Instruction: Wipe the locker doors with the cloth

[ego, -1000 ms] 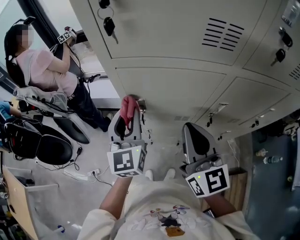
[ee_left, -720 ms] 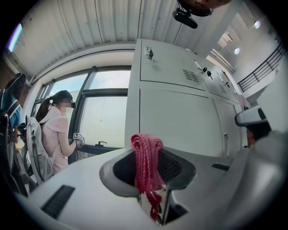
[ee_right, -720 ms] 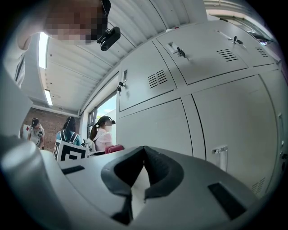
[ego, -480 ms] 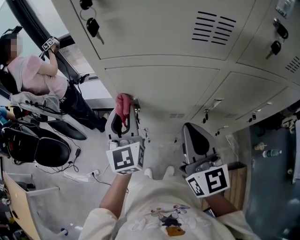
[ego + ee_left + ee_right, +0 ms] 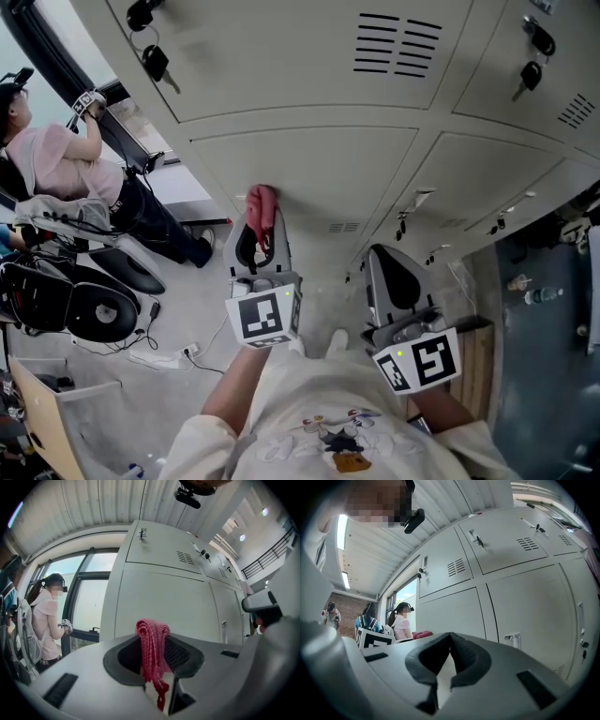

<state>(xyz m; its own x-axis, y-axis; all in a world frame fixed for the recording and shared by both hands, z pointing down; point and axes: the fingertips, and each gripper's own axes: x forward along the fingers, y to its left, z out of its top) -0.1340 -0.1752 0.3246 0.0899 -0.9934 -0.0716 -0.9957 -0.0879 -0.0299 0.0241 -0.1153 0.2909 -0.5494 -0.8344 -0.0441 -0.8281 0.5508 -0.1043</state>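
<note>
A red knitted cloth (image 5: 261, 209) (image 5: 152, 644) is pinched between the jaws of my left gripper (image 5: 258, 230) (image 5: 154, 665), which is shut on it. The cloth's top fold rests against or just short of a pale grey lower locker door (image 5: 309, 169) (image 5: 159, 606); contact cannot be told. My right gripper (image 5: 394, 272) (image 5: 449, 656) is shut with nothing in it and hangs to the right, below another lower locker door (image 5: 478, 187) (image 5: 534, 616). The cloth also shows as a red sliver (image 5: 421, 634) at the left in the right gripper view.
Keys (image 5: 153, 61) hang from the upper locker doors, vent slots (image 5: 386, 45) above. Door latches (image 5: 405, 225) sit between the lower doors. A person (image 5: 66, 164) works at the window on the left, beside black chairs (image 5: 80, 305). A dark cabinet (image 5: 553, 309) stands at right.
The left gripper with the cloth has shifted slightly right along the lower locker door. The view has tilted, so the lockers slid left and up. The right gripper kept its place.
</note>
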